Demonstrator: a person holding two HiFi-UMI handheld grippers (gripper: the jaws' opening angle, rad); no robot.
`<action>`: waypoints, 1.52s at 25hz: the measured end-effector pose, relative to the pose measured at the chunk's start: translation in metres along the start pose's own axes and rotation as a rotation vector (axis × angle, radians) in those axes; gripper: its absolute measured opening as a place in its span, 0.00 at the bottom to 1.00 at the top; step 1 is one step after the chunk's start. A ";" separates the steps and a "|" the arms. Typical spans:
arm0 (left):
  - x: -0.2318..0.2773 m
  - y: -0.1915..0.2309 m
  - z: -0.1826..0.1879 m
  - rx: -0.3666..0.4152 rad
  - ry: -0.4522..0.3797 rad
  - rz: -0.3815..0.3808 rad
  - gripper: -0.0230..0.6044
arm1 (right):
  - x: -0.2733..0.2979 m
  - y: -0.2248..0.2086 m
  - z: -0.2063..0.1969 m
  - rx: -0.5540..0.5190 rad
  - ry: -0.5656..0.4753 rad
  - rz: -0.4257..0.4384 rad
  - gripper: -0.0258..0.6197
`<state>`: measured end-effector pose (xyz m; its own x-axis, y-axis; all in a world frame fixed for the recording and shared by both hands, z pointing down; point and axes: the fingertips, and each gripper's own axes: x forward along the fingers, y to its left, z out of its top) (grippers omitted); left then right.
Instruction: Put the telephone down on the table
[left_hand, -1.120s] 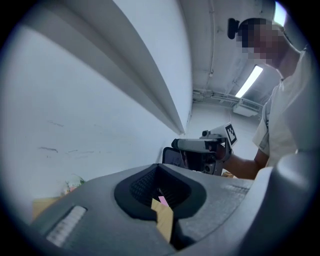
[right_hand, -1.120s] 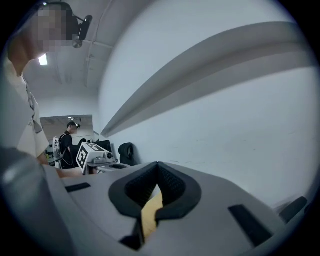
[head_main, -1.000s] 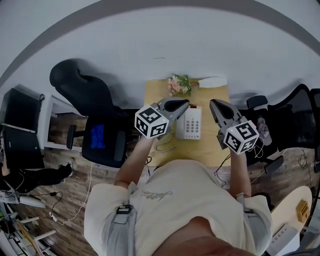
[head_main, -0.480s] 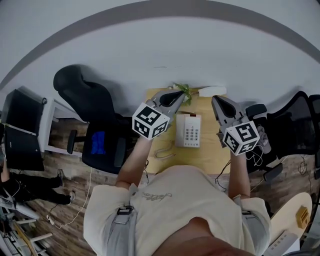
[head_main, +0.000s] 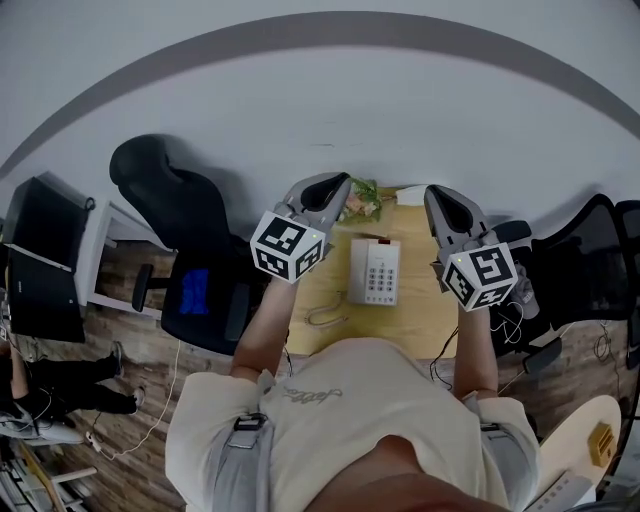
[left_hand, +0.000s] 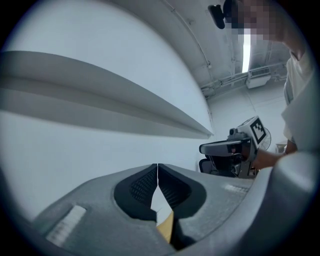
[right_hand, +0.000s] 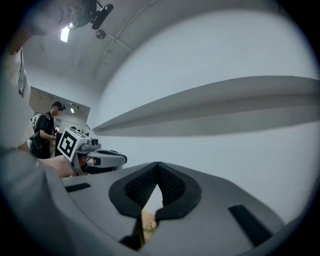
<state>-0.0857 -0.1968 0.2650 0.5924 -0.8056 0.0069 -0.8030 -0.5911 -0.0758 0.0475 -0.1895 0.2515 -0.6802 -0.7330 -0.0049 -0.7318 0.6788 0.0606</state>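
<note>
The white telephone (head_main: 374, 271) with its keypad lies flat on the small wooden table (head_main: 420, 312), and a cord (head_main: 325, 318) trails off its left side. My left gripper (head_main: 338, 182) is raised above the table's far left corner, jaws shut with nothing between them. My right gripper (head_main: 436, 193) is raised over the far right corner, also shut and empty. Both point level at the grey wall. In the left gripper view the shut pads (left_hand: 145, 186) meet, with the right gripper (left_hand: 235, 147) off to the side. The right gripper view shows shut pads (right_hand: 172, 186) and the left gripper (right_hand: 92, 156).
A small bunch of flowers (head_main: 362, 200) and a white oblong object (head_main: 405, 195) sit at the table's far edge. A black office chair (head_main: 175, 195) stands left of the table, another chair (head_main: 585, 250) to its right. A person (right_hand: 47, 129) stands far off.
Both grippers have risen, staying shut, and now cover the table's far corners instead of flanking the telephone. The telephone has stayed on the table.
</note>
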 end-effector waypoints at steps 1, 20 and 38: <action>0.000 0.002 0.002 0.002 -0.007 0.005 0.07 | 0.000 0.000 0.002 -0.004 -0.003 0.001 0.04; -0.015 0.008 -0.012 0.020 -0.007 0.059 0.07 | -0.003 0.002 -0.008 -0.003 0.010 0.004 0.04; -0.026 0.005 -0.017 0.006 -0.006 0.021 0.07 | -0.007 0.018 -0.020 0.018 0.025 0.010 0.04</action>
<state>-0.1062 -0.1789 0.2815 0.5755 -0.8178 -0.0006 -0.8151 -0.5735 -0.0817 0.0400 -0.1733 0.2730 -0.6863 -0.7270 0.0210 -0.7259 0.6865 0.0425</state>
